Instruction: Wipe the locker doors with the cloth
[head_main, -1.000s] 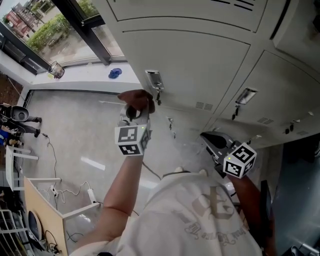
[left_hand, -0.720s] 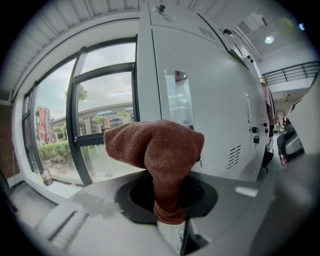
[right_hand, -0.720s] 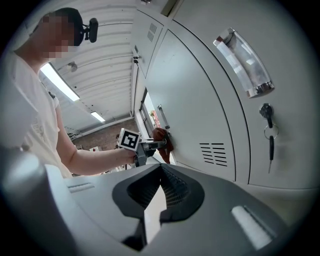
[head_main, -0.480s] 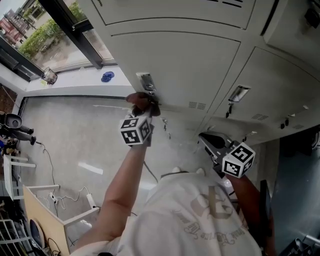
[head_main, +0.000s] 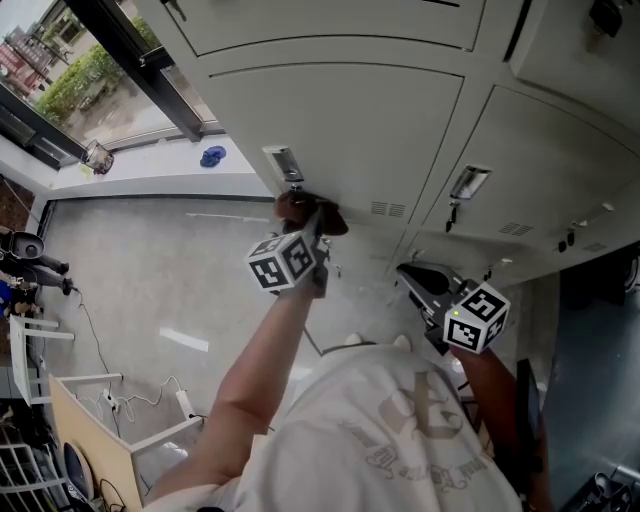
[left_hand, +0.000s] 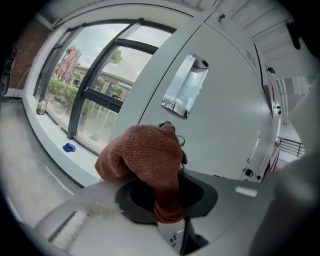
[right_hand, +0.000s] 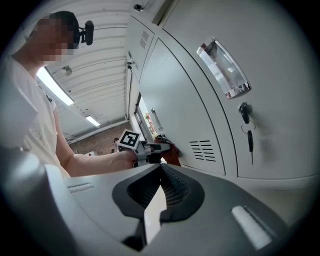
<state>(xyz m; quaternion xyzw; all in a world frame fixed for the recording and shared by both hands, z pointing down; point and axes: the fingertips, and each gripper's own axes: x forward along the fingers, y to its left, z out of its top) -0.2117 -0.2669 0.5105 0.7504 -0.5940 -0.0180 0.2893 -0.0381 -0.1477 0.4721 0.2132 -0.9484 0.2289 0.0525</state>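
A rust-red cloth (head_main: 310, 211) is pressed against the pale grey locker door (head_main: 370, 120), just below its metal handle (head_main: 283, 163). My left gripper (head_main: 318, 222) is shut on the cloth. In the left gripper view the cloth (left_hand: 147, 162) bulges out between the jaws, in front of the handle (left_hand: 185, 87) and a key ring. My right gripper (head_main: 420, 278) hangs lower right, away from the doors, shut with nothing in it. The right gripper view shows the left gripper (right_hand: 157, 146) with the cloth (right_hand: 172, 152) on the door near a vent (right_hand: 202, 150).
A neighbouring locker door (head_main: 540, 170) has its own handle (head_main: 467, 182) and a key (right_hand: 245, 112) hanging in the lock. A window (head_main: 90, 70) and white sill with a blue object (head_main: 212, 155) lie to the left. Cables and a cardboard box (head_main: 90, 420) sit on the floor.
My left gripper has carried the cloth to the right and slightly up along the door, from left of the handle to just under it. The right gripper has hardly moved.
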